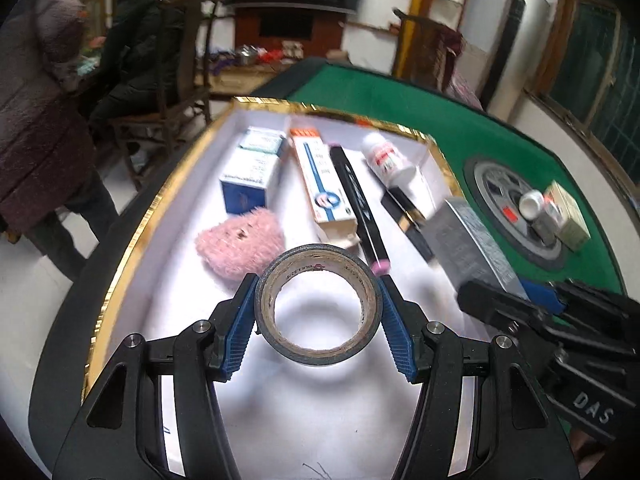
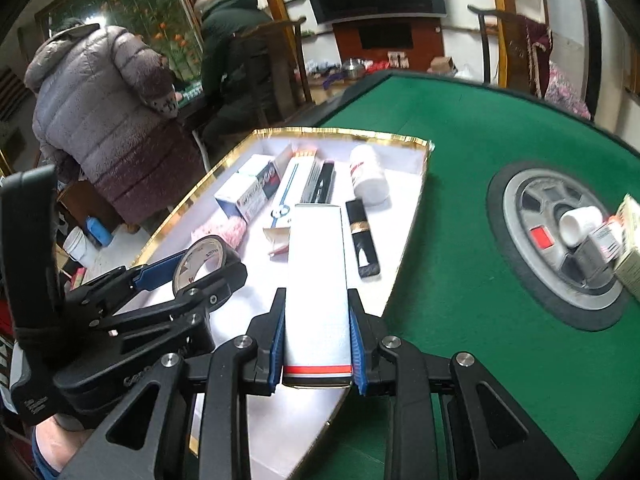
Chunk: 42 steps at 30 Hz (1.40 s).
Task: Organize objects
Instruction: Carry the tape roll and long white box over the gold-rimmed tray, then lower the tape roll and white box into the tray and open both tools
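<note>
At the far left, beyond the table edge, two people in padded coats face away by a wooden chair. On the green felt table sits a white tray with a gold rim. Inside it, from left: a blue-and-white box with a pink fluffy pad in front of it, a long white-and-orange carton, a black pen-like stick, a white bottle lying on its side, and a black case with a gold band.

The left gripper hangs over the near part of the tray — its blue pads pinch a roll of dark tape across its outer rim, the roll held clear of the tray floor. Just to its right, the right gripper clamps a long silver-white box with a red stripe by its two long sides, over the tray's right edge.

Further right, well apart from the tray, a round grey hub is set in the felt — on it stand a small white cup and a few small boxes.
</note>
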Available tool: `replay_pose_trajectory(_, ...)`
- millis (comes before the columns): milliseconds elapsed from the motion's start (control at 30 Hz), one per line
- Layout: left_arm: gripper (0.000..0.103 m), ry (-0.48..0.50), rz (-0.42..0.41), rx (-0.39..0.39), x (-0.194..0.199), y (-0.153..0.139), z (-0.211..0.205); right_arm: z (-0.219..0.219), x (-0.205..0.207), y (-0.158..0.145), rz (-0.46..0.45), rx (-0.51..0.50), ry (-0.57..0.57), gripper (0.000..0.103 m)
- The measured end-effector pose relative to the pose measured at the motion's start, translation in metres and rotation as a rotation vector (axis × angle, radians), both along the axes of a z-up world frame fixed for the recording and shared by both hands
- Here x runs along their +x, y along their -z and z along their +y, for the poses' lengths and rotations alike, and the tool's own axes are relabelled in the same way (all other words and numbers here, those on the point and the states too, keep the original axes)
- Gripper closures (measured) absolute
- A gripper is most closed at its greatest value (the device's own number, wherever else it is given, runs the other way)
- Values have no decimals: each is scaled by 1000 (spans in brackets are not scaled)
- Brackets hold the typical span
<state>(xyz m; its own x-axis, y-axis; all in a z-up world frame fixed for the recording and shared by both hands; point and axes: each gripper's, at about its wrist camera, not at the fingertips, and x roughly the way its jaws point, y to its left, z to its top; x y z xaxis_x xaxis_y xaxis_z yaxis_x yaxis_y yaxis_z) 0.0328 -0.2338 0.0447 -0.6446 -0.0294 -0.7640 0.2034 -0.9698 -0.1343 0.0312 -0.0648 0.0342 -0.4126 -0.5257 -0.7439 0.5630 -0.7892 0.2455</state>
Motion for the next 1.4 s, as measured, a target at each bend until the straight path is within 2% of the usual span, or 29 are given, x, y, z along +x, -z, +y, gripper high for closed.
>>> replay_pose_trajectory(67, 44, 27, -29, -4, -4, 0, -1, -3, -6, 1, -12, 9, 5, 77)
replay_pose_trajectory(200, 44, 56, -61, -62, -10, -4, 1, -12, -15, 5, -40, 21, 4, 77)
replay_pose_trajectory(333, 44, 72, -116, -29, -18, 5, -9, -21, -19, 11, -60, 49, 13, 77)
replay_pose_trajectory(733, 44, 66, -198, 13, -34, 13, -17, -36, -45, 18, -126, 109, 56, 76)
replay_pose_trajectory(800, 44, 61, -204, 24, -36, 13, -19, -36, -45, 18, -130, 111, 59, 76)
replay_pose_trajectory(1400, 44, 73, -182, -33, -31, 15, -14, -38, -44, 17, -107, 141, 28, 76)
